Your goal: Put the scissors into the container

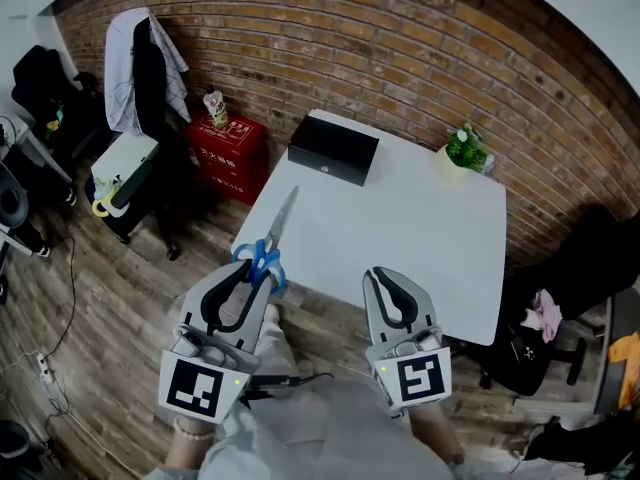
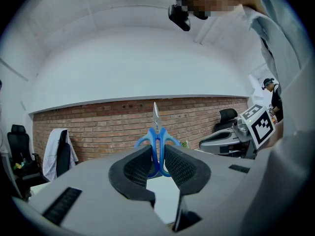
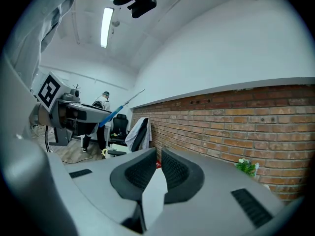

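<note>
A white square table (image 1: 400, 238) fills the middle of the head view, standing on a wooden plank floor (image 1: 130, 318) with its far edge close to a brick wall (image 1: 400, 38). A black box (image 1: 333, 150) with a closed lid lies flat at the table's upper left corner, its long side along the far edge. A small potted plant (image 1: 463, 152) with green leaves stands upright at the upper right corner, well apart from the box. The top between them is plain white.
</note>
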`<state>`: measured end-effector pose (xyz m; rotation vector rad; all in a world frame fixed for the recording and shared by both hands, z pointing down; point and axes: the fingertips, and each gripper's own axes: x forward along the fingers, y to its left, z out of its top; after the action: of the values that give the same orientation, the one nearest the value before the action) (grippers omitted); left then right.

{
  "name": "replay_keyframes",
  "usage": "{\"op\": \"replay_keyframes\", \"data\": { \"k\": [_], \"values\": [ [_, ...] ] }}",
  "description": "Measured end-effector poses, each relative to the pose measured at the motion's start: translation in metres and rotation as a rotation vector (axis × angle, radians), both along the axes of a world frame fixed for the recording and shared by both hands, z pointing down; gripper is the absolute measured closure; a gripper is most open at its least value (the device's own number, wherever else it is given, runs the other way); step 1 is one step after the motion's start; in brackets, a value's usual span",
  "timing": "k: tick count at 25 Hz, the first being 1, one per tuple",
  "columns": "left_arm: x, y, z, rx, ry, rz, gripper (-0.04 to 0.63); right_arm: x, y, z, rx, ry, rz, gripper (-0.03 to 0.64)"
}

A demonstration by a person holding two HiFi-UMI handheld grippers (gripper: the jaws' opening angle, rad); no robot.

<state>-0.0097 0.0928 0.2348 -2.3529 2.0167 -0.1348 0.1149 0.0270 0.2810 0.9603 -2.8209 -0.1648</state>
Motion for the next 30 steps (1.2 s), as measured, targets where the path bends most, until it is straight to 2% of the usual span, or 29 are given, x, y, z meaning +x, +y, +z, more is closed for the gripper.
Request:
{"op": "replay_keyframes", "data": {
  "k": [8,30],
  "values": [
    [-0.02,-0.037,0.009,-0.006,0.006,0.041,0.5,-0.015,-0.03,0.003,0.016,-0.021,0.054,0.558],
    [-0.116,-0.185,0.043,-0.088,0.034,0.116,0.5,-0.109,-0.172,0.055,-0.132,0.035,0.142,0.558]
  ]
}}
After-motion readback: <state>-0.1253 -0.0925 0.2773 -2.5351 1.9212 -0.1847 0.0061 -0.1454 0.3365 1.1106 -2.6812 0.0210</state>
